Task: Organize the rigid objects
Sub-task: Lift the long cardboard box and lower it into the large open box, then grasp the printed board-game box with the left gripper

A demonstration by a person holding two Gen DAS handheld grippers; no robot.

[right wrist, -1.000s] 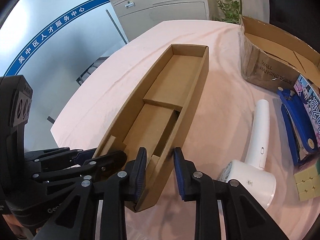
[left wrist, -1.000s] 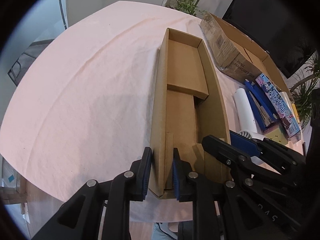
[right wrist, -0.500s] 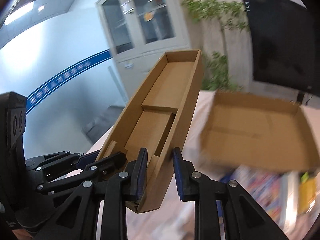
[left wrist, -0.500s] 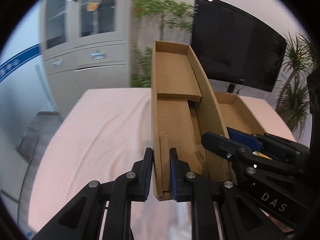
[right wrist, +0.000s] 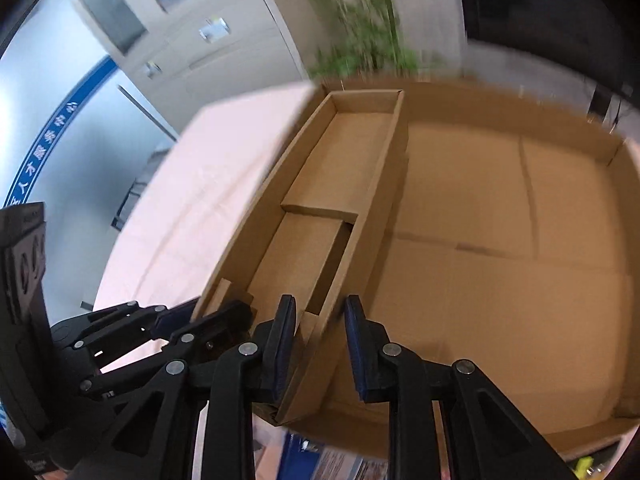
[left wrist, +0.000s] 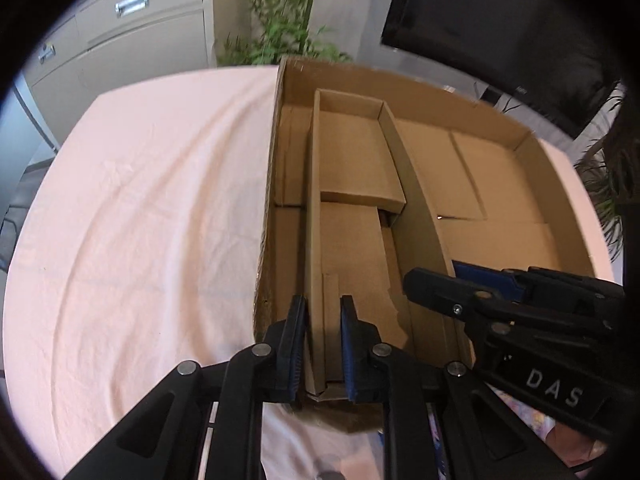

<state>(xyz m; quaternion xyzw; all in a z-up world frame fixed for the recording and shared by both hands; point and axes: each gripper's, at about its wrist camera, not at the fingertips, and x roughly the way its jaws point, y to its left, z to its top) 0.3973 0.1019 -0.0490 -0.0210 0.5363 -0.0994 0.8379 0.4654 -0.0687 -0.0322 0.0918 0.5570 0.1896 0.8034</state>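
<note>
A long narrow open cardboard tray (left wrist: 352,184) (right wrist: 320,216) is held by both grippers at its near end, inside the left part of a large open cardboard box (left wrist: 500,184) (right wrist: 500,240). My left gripper (left wrist: 320,344) is shut on the tray's left wall. My right gripper (right wrist: 316,352) straddles the tray's right wall; its left finger touches the wall and a gap shows beside its right finger (right wrist: 356,352). Whether the tray rests on the box floor I cannot tell.
The box stands on a table with a pink cloth (left wrist: 140,220). Colourful packaged items (right wrist: 340,460) lie under the box's near edge. Behind are grey cabinets (left wrist: 140,20), a plant (left wrist: 280,36) and a dark screen (left wrist: 500,20).
Both grippers lifted the tray off the cloth, swung it up, then carried it right and down into the large box. The grip on the tray stayed the same.
</note>
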